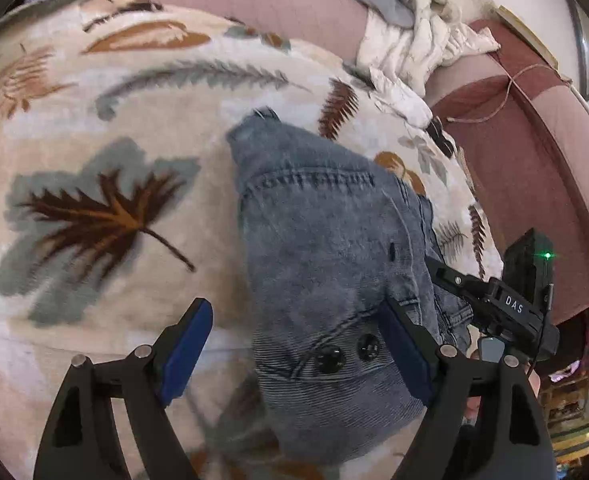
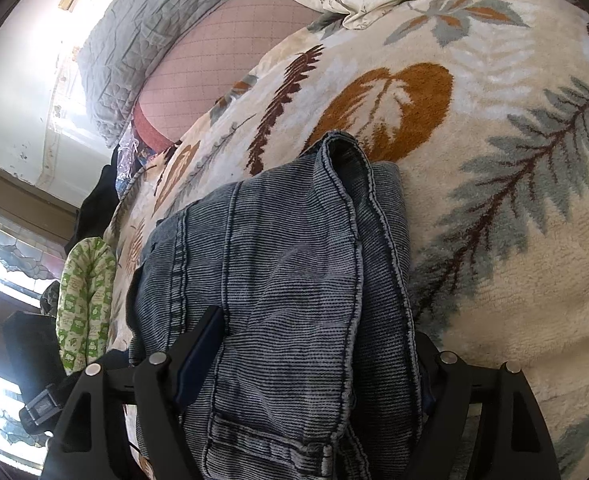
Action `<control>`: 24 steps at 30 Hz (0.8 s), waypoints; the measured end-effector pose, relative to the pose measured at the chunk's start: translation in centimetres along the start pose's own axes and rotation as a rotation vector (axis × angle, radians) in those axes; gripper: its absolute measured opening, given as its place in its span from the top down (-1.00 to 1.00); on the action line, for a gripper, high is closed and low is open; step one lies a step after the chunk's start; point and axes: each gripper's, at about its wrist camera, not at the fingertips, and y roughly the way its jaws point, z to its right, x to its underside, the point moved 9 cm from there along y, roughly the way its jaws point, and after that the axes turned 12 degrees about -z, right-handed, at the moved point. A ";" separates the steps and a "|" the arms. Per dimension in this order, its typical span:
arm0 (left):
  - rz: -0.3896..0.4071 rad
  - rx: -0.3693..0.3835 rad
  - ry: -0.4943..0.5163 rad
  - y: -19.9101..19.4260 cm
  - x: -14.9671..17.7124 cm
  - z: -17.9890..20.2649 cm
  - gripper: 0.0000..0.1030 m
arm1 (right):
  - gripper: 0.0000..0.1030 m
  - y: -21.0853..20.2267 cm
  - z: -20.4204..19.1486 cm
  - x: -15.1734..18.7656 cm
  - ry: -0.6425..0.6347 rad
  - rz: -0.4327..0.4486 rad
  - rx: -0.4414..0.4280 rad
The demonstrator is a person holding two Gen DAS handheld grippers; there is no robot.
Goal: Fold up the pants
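Observation:
Blue denim pants (image 1: 326,240) lie folded in a thick bundle on a cream blanket with a leaf print (image 1: 94,128). My left gripper (image 1: 298,332) is open, its blue pads on either side of the waistband end with two black buttons (image 1: 346,354). The right gripper's black body (image 1: 510,304) shows at the bundle's right side. In the right wrist view the pants (image 2: 294,272) fill the middle, and my right gripper (image 2: 314,344) stands open around the bundle, with the denim between its jaws. Its right finger is mostly hidden behind the cloth.
The blanket (image 2: 494,160) covers a bed with a pink quilted sheet (image 2: 214,64). A grey quilt (image 2: 146,32) and crumpled white cloth (image 1: 414,52) lie at the far side. A green patterned cloth (image 2: 86,300) hangs at the bed's edge.

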 end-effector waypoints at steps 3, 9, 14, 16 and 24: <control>-0.015 0.014 -0.018 0.9 -0.3 0.2 -0.65 | -0.59 0.0 0.0 0.0 -0.002 0.000 0.002; -0.046 0.106 -0.078 1.4 -1.2 0.1 -0.65 | -0.61 0.1 0.1 -0.1 -0.001 0.002 0.004; -0.036 0.141 -0.084 2.2 -0.8 0.9 -0.65 | -0.62 0.1 0.1 -0.1 -0.002 0.003 0.007; -0.023 0.141 -0.079 2.1 -0.6 1.2 -0.65 | -0.62 0.2 0.0 -0.1 -0.002 0.004 0.005; 0.034 0.094 -0.037 1.0 -0.5 2.2 -0.30 | -0.47 0.2 -0.4 0.0 -0.013 0.014 0.022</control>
